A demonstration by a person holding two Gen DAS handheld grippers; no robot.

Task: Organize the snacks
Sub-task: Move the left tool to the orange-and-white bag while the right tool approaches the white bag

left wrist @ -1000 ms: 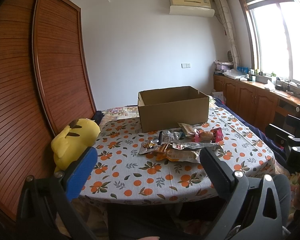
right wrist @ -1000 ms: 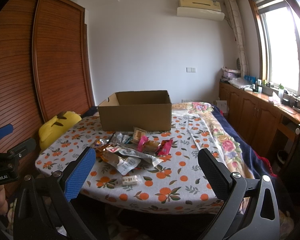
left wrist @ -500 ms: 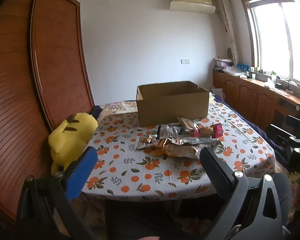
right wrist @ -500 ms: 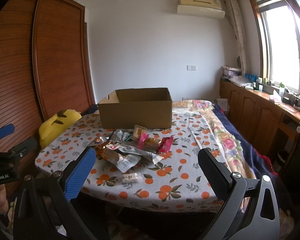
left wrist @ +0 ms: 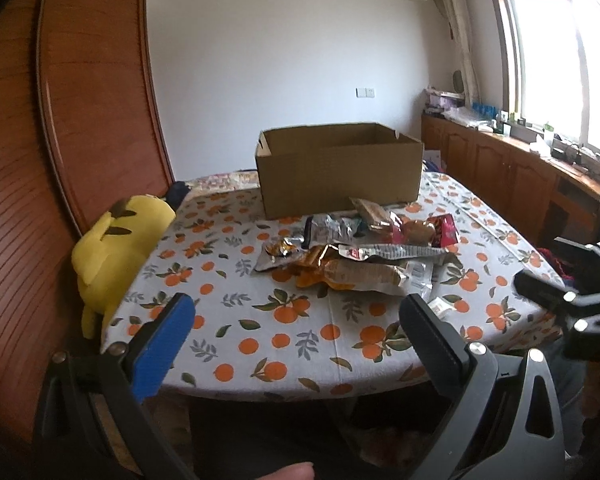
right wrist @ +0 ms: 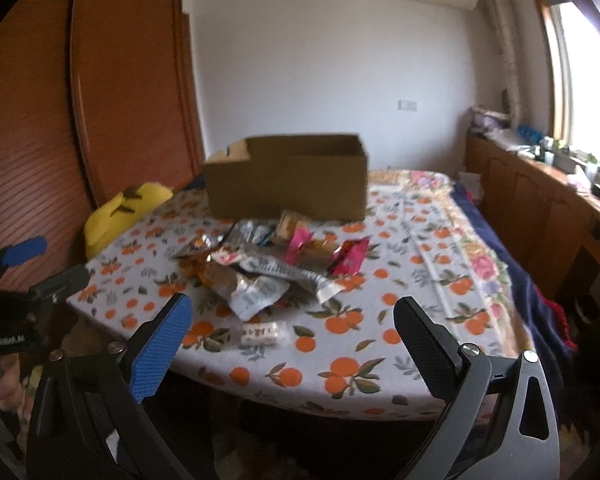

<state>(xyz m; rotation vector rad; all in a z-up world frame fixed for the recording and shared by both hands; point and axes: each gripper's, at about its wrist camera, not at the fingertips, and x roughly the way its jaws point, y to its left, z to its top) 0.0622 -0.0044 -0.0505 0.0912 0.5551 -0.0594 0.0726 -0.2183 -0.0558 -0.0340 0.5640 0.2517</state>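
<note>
Brown cardboard, an open box (left wrist: 338, 170), is your landmark on the orange-print counter (left wrist: 260, 320). The snack pile (left wrist: 356, 256) lies just in front of the box, between it and you, wrappers overlapping. The long silver packet (left wrist: 392, 252) on top runs crosswise, parallel to the box's front wall; the tan packet (left wrist: 360, 276) beneath it lies the same way. One small white packet (right wrist: 260, 332) sits apart, nearer you than the pile. Left of the box, a yellow plush toy (left wrist: 116, 248) leans off the counter's edge against the wooden wardrobe (left wrist: 80, 120). Nothing stands between your tongs and the pile. Your left tongs (left wrist: 296, 320) and right tongs (right wrist: 292, 320) both hang spread wide and empty over the near edge.
</note>
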